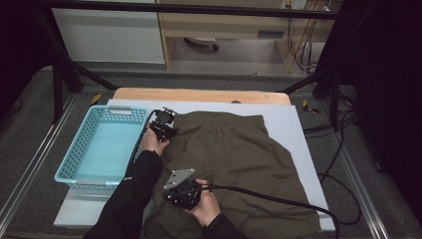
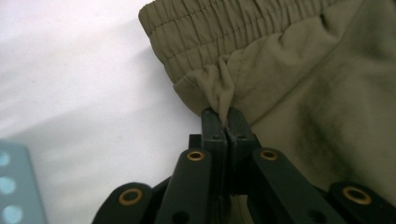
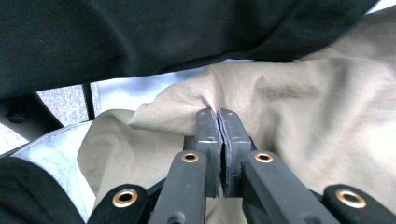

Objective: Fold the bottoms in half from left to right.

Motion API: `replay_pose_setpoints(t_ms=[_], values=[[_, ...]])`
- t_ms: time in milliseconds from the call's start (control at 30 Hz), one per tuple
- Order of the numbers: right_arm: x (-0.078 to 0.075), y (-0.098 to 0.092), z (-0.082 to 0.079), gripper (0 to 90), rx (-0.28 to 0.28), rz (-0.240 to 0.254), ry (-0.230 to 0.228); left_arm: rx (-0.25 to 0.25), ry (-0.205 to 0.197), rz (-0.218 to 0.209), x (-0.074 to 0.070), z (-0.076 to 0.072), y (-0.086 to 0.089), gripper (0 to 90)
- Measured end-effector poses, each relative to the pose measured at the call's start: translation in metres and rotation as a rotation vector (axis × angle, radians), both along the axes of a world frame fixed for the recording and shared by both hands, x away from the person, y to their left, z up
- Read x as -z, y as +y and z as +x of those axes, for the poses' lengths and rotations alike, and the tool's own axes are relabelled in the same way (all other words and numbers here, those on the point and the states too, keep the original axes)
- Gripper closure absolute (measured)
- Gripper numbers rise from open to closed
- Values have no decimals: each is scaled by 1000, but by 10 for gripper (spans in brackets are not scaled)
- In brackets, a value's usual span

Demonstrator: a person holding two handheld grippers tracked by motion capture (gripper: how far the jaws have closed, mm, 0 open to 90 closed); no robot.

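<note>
The left gripper (image 1: 164, 123) reaches far forward, jaws pinched together on a fold of cloth. The right gripper (image 1: 183, 191) sits near the front edge, jaws likewise clamped on cloth.

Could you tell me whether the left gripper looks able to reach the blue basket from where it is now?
Probably yes: the left gripper sits right beside the blue basket with nothing between, though it is shut on the olive shorts.

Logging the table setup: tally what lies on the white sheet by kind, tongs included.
Olive shorts: 1
Blue basket: 1
Tongs: 2, left tongs and right tongs, both shut on the shorts
Total: 4
</note>
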State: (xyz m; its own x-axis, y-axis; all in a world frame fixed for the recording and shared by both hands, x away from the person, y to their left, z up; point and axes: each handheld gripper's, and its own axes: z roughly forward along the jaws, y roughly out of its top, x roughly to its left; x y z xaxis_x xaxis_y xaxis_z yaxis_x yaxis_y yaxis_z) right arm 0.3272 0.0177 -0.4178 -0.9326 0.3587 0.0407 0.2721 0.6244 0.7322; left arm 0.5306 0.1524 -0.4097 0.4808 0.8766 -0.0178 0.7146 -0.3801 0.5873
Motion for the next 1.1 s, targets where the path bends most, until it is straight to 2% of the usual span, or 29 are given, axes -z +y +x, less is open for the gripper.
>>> replay_pose_setpoints(t_ms=[67,167,467,567,633,833,1100], values=[[-6,-7,0,886,5,12,2,-9,6,-29,-5,-1,1,876],[-15,-16,0,886,6,23,-5,-6,0,-51,-12,-4,1,877],[-45,-36,0,886,-14,60,-17,18,-21,-89,-38,-14,-1,879],[-54,-41,-1,886,-25,75,-18,29,-29,-89,-48,-16,-2,880],[-60,-44,-2,886,-36,89,-13,30,-38,-84,-54,-17,-3,882],[-75,-51,0,886,-42,131,-9,23,-36,-117,-68,-16,0,884],[-95,-52,5,886,-52,177,-10,4,-43,-137,-90,-14,12,885]])
